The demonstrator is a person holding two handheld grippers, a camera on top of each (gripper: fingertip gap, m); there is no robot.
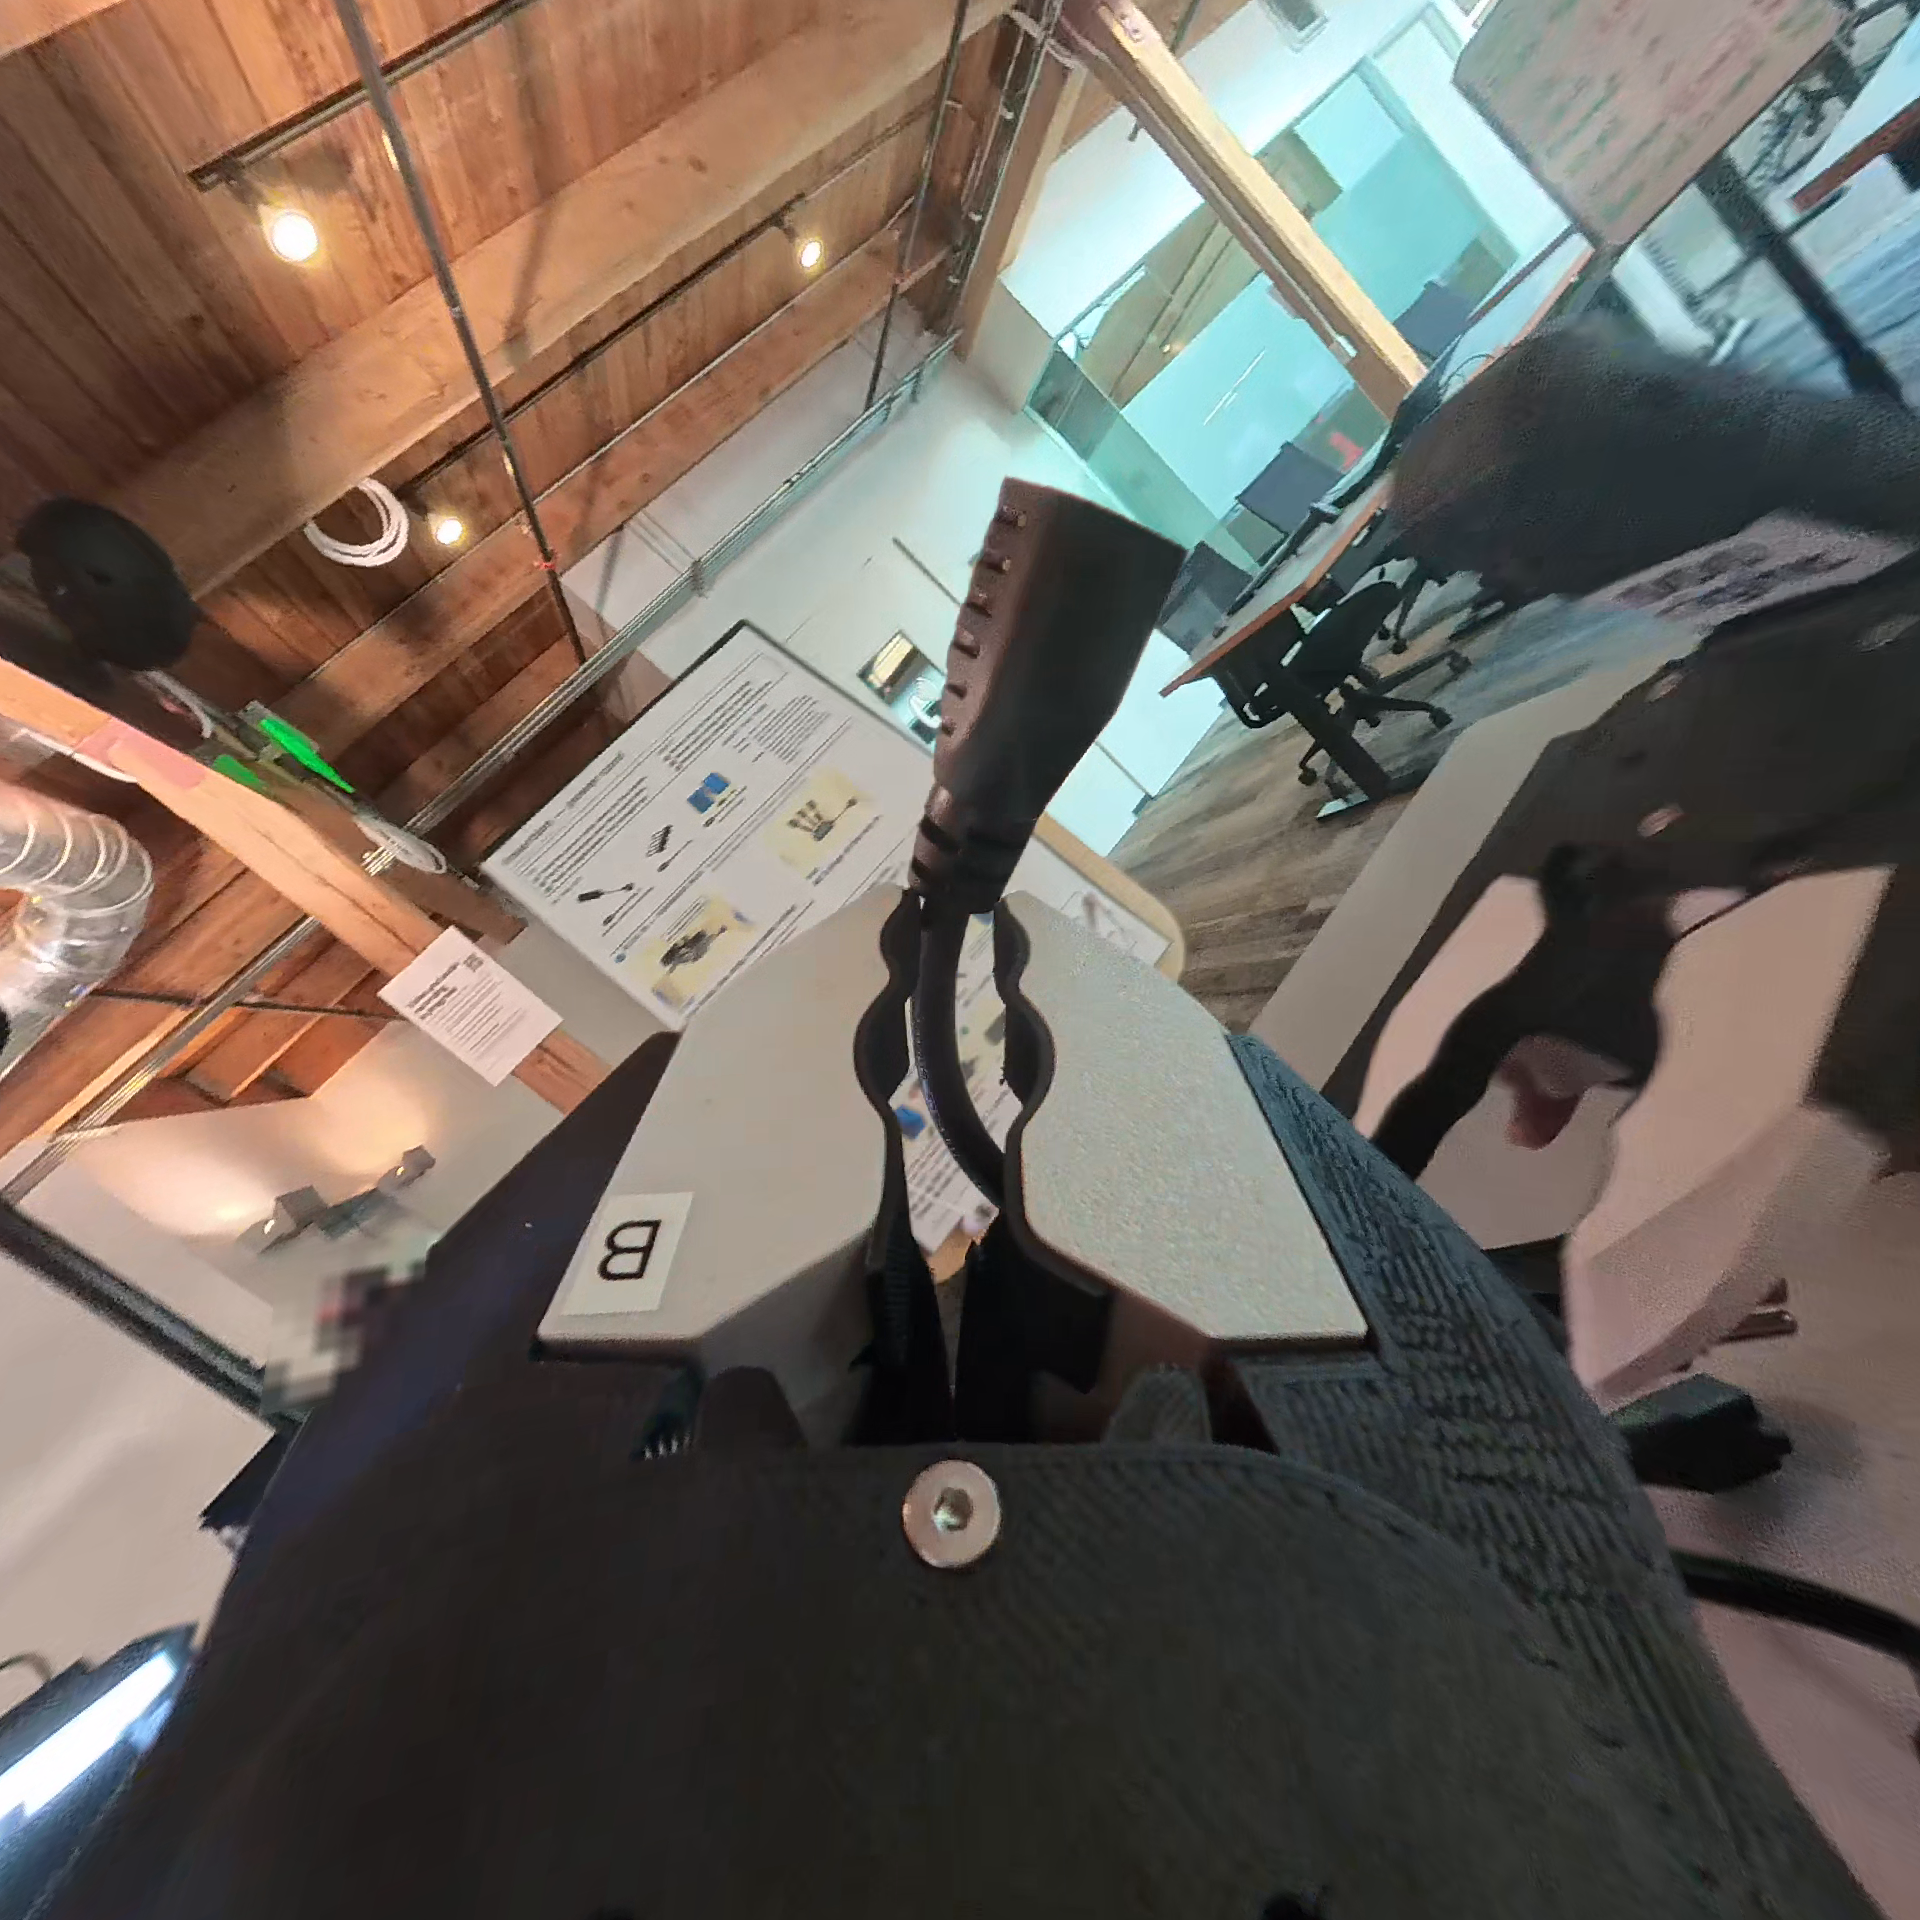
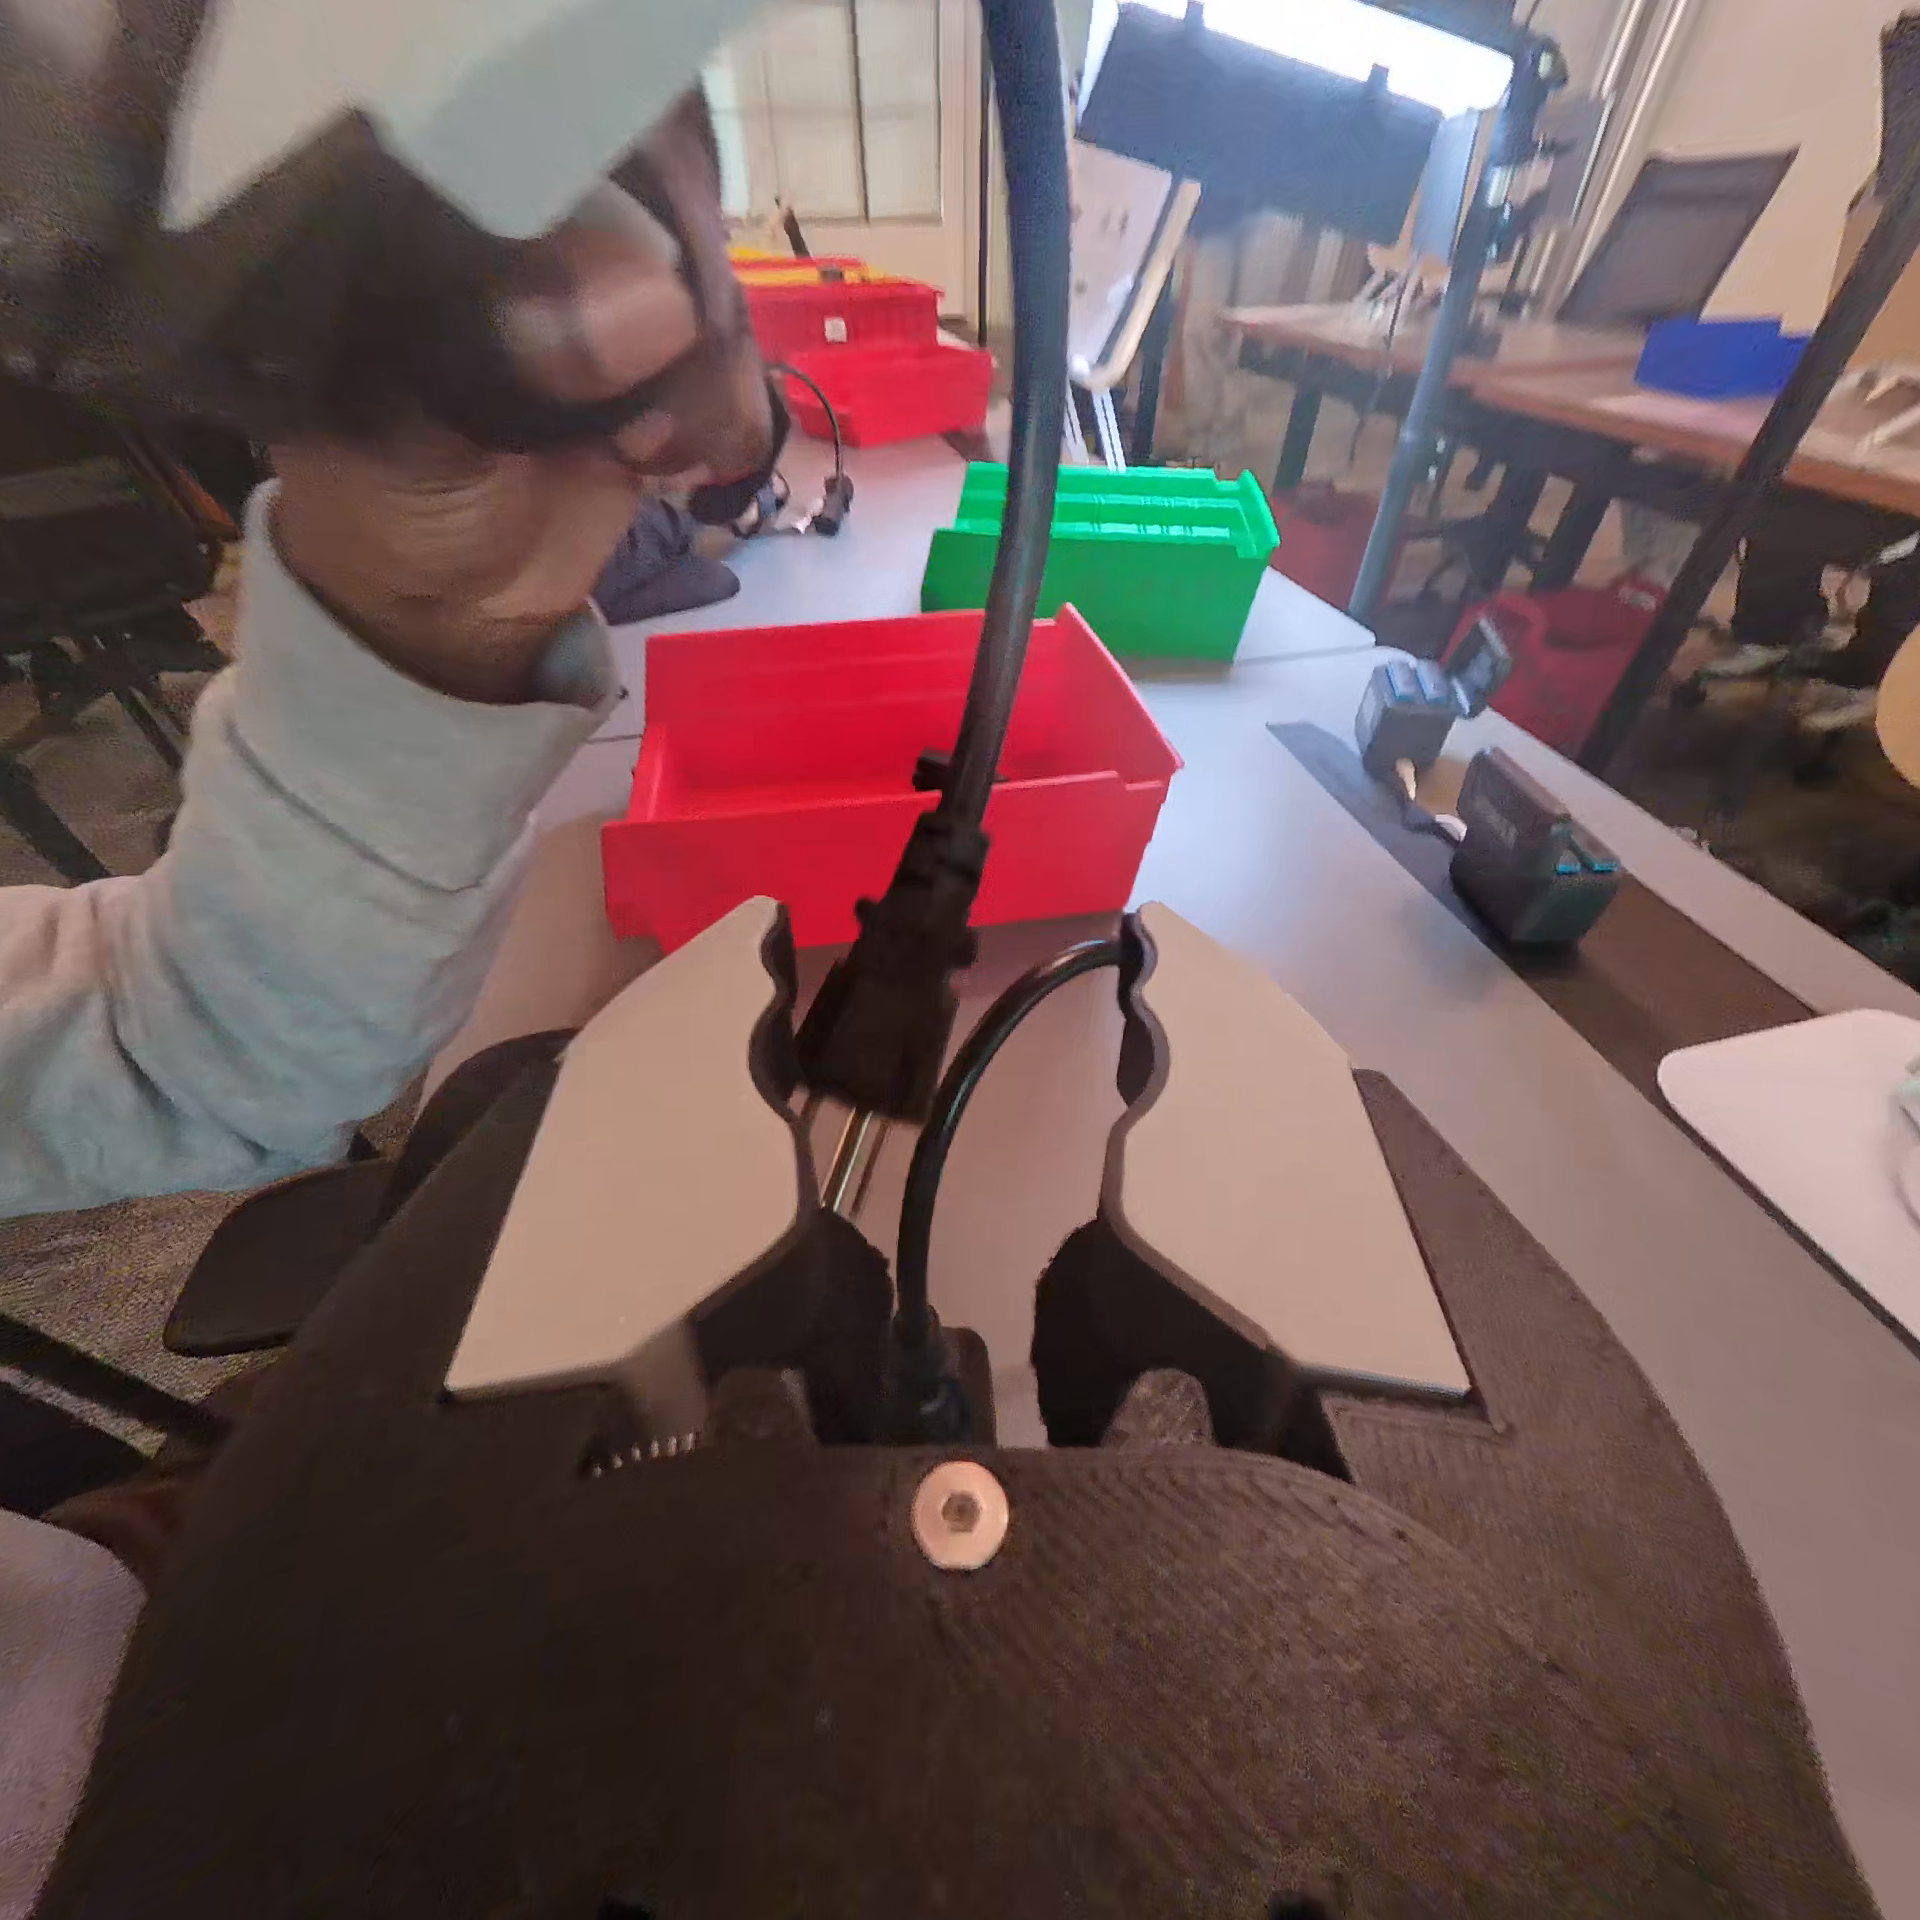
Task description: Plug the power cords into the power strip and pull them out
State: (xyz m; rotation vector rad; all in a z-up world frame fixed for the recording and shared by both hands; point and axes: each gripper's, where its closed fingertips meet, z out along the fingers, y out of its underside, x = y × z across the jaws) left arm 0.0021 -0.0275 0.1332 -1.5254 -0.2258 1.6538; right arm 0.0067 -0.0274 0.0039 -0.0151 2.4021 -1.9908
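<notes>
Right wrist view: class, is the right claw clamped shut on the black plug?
No: the right claw stands open, and the black plug hangs between its fingers, close to one, with a clear gap beside the other.

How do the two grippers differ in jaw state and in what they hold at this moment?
The left gripper has its jaws nearly shut, pinching a black cord just below a black connector block; the right gripper has its jaws wide apart, gripping nothing.

The left gripper points up toward the wooden ceiling; the right gripper points along the grey table, with a black plug hanging between its fingers.

Both have grey fingers on black bodies.
</notes>
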